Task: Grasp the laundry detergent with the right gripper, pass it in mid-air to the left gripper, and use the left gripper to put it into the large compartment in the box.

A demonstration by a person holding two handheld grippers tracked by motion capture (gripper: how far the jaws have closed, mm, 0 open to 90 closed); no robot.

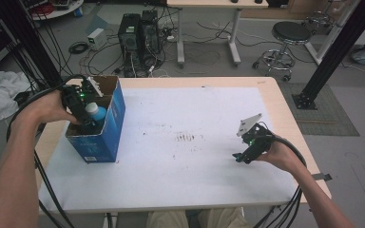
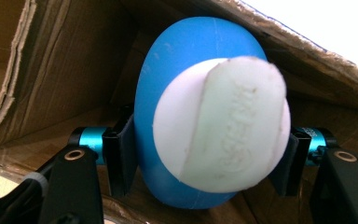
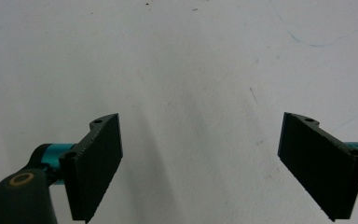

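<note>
Over on the left, the left gripper (image 1: 86, 118) is down inside the open blue cardboard box (image 1: 113, 124) at the worktop's (image 1: 180, 180) left edge, its jaws clamped on the sides of a blue bottle (image 2: 177, 60) with a white cap (image 2: 221, 126). Far to the right, the right gripper (image 1: 241, 156) hangs over the white sheet (image 1: 195, 118), jaws spread wide and holding nothing.

Bottle (image 1: 95, 112) inside box (image 1: 115, 118) at table's (image 1: 195, 166) left; right hand-held gripper (image 1: 241, 156) well apart.
</note>
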